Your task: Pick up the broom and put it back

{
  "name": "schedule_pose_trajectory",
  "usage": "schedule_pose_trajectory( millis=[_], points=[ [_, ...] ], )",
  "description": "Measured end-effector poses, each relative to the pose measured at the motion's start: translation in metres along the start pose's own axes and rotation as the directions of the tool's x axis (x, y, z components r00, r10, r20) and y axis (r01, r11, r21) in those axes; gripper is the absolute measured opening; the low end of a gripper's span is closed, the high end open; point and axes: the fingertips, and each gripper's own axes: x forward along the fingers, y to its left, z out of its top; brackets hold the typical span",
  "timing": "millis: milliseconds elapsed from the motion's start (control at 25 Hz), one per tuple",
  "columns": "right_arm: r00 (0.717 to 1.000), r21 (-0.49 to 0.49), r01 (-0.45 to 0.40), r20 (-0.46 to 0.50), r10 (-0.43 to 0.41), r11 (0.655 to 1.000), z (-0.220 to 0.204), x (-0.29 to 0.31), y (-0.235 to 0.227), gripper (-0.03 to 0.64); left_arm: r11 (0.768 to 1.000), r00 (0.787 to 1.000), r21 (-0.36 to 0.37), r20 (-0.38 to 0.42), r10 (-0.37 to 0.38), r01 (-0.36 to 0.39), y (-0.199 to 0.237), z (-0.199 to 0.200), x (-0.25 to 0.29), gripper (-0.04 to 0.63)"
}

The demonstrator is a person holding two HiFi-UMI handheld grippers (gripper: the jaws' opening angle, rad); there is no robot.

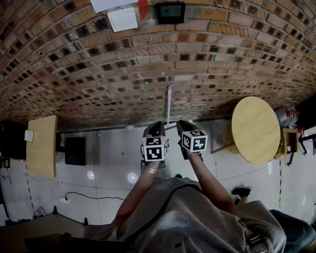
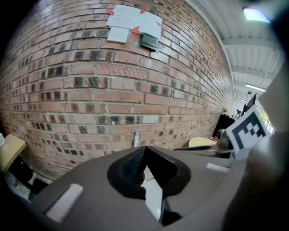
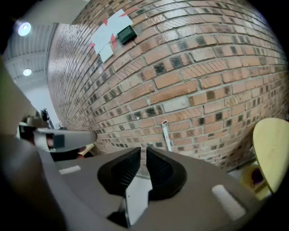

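Pointing side by side toward a brick wall (image 1: 148, 74), the left gripper (image 1: 157, 126) and right gripper (image 1: 184, 124) both have their jaws closed with nothing between them. The broom (image 1: 169, 104), seen only as a thin pale handle, stands upright against the foot of the wall, straight ahead of both grippers and apart from them. Papers (image 1: 122, 19) and a small dark device (image 1: 170, 12) hang high on the wall.

Pale broom handle (image 1: 169, 105) stands against brick wall (image 1: 98, 59).
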Motion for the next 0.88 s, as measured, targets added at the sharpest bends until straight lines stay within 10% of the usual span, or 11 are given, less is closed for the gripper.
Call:
schedule_pose_trajectory(
  millis=[240,880],
  points=[
    [0.987,-0.083,0.124,-0.095,-0.132,0.989,0.021,0.116,-0.041,0.133,1.0,1.0,-0.009,0.011,0.008,-0.008,0.068,0.049,0.035,0.006],
    [0.921,-0.153,0.246,-0.272,-0.28,0.957,0.019,0.271,-0.127,0.099,0.997,0.996,-0.015,-0.057,0.07,-0.071,0.116,0.08,0.09,0.006]
  ],
)
